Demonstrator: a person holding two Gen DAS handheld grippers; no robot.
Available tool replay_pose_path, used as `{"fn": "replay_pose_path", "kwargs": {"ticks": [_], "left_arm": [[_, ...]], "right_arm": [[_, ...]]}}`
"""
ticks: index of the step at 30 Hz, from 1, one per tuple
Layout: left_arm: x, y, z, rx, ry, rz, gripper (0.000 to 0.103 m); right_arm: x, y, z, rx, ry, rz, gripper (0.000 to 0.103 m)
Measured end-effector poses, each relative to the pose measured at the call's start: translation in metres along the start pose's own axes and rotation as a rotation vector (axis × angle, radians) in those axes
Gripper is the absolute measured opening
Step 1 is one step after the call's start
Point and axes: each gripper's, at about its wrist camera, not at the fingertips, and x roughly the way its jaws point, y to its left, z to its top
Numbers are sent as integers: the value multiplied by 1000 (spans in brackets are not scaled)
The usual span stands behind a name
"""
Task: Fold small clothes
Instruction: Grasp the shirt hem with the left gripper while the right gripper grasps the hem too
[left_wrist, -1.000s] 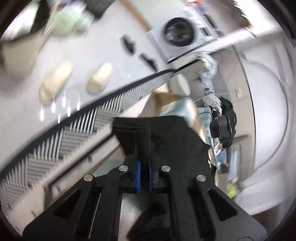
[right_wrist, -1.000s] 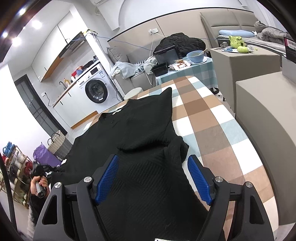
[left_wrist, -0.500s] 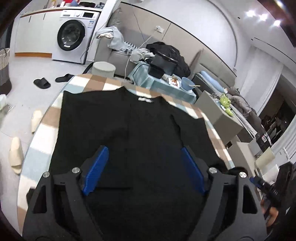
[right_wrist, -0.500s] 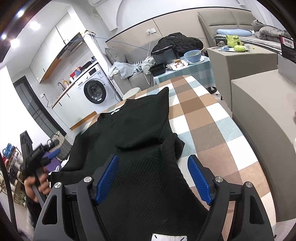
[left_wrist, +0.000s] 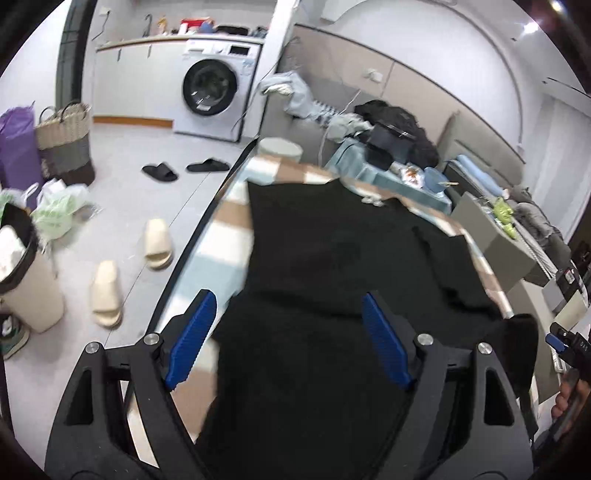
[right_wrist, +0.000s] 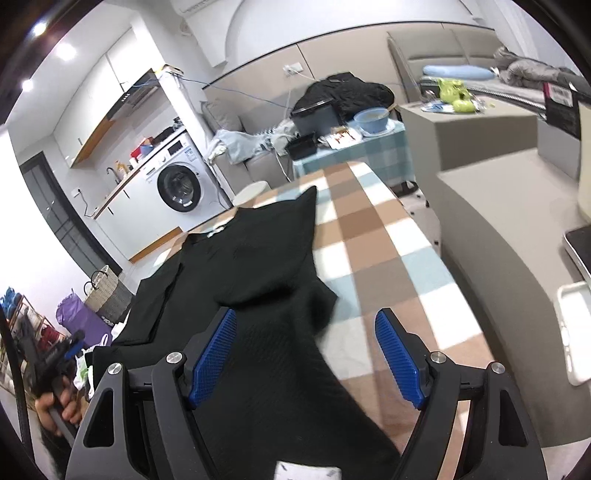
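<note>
Left gripper (left_wrist: 288, 339) now farther left.

Garment (left_wrist: 332, 266) spread on checked table (right_wrist: 373, 236), washing machine (left_wrist: 210, 88) behind, slippers (left_wrist: 129, 269) on floor left.

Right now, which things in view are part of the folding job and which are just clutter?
Job:
black garment
checked table
left gripper, open
right gripper, open

Lying about:
washing machine
cream slippers
black slippers
woven basket
blue bowl
</note>
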Motion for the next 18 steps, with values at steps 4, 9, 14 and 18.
{"fn": "replay_pose_path", "kwargs": {"ticks": [4,9,14,18], "left_arm": [[-1,28,-23,-45,52,33,78],[14,39,-41,-48,112,64,78],[34,42,-51,-42,168,70,78],[50,39,-56,-39,214,73,77]], "right_arm": [[29,-1,-13,-20,146,15,51],[51,5,-14,-50,119,-12,9],[62,-17,-4,31,164,-57,26],[53,-18,-23,1,188,25,54]]}}
